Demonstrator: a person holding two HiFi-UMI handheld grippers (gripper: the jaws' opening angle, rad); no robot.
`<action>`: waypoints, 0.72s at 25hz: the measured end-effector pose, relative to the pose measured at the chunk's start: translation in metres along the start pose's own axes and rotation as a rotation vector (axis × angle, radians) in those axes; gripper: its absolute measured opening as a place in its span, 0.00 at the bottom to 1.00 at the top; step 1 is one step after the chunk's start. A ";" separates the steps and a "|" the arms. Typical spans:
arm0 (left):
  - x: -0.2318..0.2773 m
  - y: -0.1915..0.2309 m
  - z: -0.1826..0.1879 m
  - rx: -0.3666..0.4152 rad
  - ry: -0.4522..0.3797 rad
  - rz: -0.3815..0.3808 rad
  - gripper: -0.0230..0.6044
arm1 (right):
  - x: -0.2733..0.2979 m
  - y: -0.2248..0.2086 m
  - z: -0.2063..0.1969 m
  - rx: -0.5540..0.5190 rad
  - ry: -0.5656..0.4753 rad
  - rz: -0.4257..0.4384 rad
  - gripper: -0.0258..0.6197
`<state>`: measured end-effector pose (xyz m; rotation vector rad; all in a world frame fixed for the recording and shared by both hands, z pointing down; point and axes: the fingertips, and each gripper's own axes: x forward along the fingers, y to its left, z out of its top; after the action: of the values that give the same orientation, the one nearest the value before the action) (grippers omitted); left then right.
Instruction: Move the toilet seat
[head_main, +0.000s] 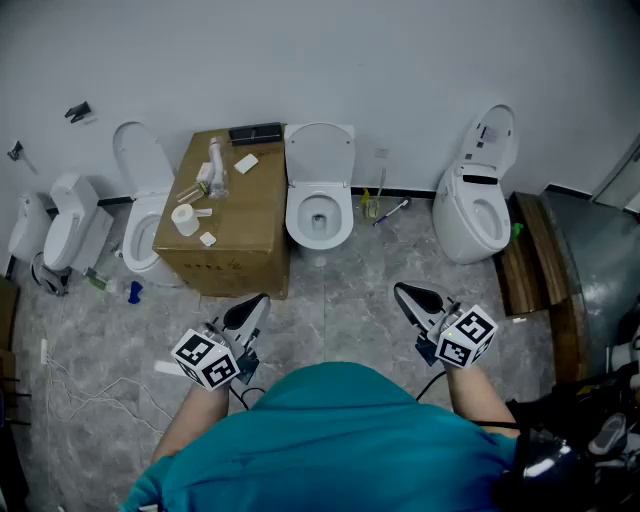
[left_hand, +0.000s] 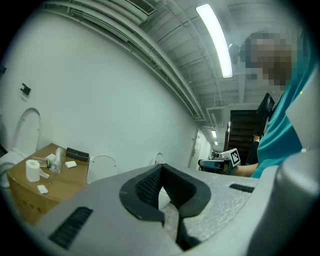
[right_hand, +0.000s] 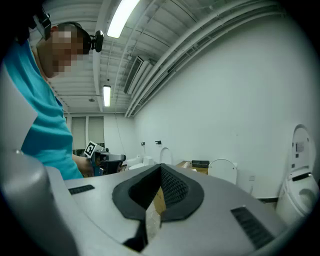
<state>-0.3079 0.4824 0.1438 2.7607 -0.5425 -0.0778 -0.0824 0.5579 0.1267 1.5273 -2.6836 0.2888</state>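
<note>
The middle toilet (head_main: 318, 212) stands against the far wall with its white seat lid (head_main: 320, 152) raised. In the left gripper view that lid (left_hand: 102, 165) shows beside the box; in the right gripper view the same lid (right_hand: 223, 170) stands upright far ahead. My left gripper (head_main: 256, 304) and right gripper (head_main: 406, 294) hover low over the floor in front of the person's teal shirt, well short of the toilet. Both are shut and hold nothing. The left gripper (left_hand: 163, 194) and the right gripper (right_hand: 158, 194) each point roughly level at the wall.
A cardboard box (head_main: 228, 225) with a paper roll, a bottle and small packets stands left of the middle toilet. Another toilet (head_main: 140, 215) is left of the box, a taller one (head_main: 476, 205) at the right. Wooden planks (head_main: 530, 255) lie far right; cables (head_main: 75, 395) trail at left.
</note>
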 end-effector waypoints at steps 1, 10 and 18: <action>0.000 -0.001 0.000 0.001 0.002 -0.002 0.04 | 0.000 0.000 0.000 -0.001 0.000 -0.001 0.04; 0.005 -0.004 -0.001 0.005 0.010 -0.010 0.04 | -0.003 -0.001 0.002 -0.011 -0.007 0.002 0.04; 0.024 -0.016 0.001 0.016 0.012 -0.019 0.04 | -0.022 -0.013 0.011 0.028 -0.041 0.011 0.04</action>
<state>-0.2798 0.4873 0.1375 2.7804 -0.5168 -0.0618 -0.0594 0.5680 0.1152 1.5432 -2.7318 0.3003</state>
